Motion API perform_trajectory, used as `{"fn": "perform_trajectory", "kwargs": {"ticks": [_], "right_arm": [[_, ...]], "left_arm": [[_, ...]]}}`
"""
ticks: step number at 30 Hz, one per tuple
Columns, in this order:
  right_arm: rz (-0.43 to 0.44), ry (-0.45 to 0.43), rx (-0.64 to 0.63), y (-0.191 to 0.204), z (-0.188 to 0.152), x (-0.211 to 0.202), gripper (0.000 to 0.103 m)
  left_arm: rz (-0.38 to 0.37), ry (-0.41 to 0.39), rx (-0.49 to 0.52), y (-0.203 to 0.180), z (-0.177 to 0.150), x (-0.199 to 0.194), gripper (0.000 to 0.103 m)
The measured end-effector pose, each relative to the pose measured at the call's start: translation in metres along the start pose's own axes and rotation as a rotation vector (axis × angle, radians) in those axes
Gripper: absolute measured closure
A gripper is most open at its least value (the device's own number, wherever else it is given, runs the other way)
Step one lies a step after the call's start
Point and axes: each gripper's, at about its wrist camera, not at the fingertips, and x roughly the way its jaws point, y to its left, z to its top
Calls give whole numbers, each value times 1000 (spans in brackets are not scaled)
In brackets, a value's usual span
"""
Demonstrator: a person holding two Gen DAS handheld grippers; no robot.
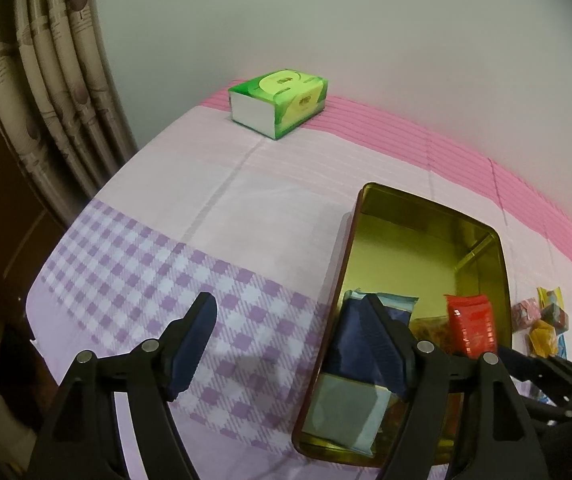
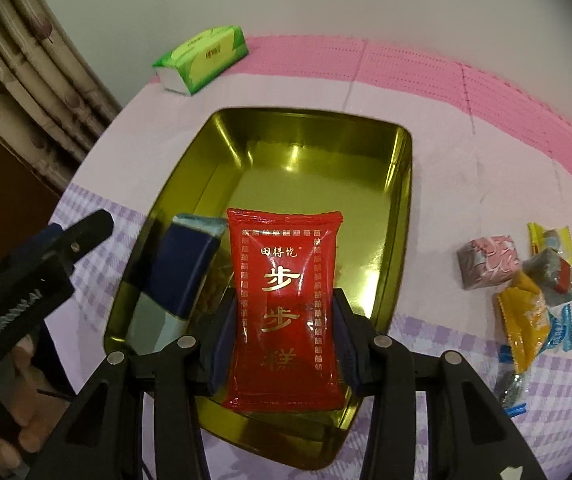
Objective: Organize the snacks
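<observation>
A gold metal tin (image 2: 402,184) sits open on the pink and lilac cloth; it also shows in the left wrist view (image 1: 426,204). My right gripper (image 2: 283,320) is shut on a red snack packet (image 2: 283,304) and holds it over the near half of the tin; the packet also shows in the left wrist view (image 1: 472,326). A dark blue packet (image 2: 183,272) lies in the tin's near left part, also in the left wrist view (image 1: 350,344). My left gripper (image 1: 290,320) is open and empty, one finger over the cloth and one over the tin's left edge.
Several loose wrapped snacks (image 2: 526,276) lie on the cloth right of the tin, also in the left wrist view (image 1: 542,316). A green tissue box (image 1: 277,100) stands at the back near the wall, also in the right wrist view (image 2: 201,58). Curtains (image 1: 57,92) hang at the left.
</observation>
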Motion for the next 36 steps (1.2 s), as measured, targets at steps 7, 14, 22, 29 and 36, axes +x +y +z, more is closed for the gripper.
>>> {"fn": "perform_trajectory", "kwargs": {"ticks": [7,14,22,29,36], "right_arm": [[-22,9,3,-2,-2,11,62],[-43,11,0,-5,-4,19,62],[-56,6,-19,-1,-4,22,60],[-53,-4,-31,2,-6,21,54],[-5,-31,-11,-4,-6,6,51]], "left_arm": [[1,3,5,-1,-1,1,29],[2,7,-2,-1,-1,1,28],[3,21,-47,9,-1,2,28],[2,27,-51,11,-1,4,28],[3,28,-40,8,-1,4,28]]}}
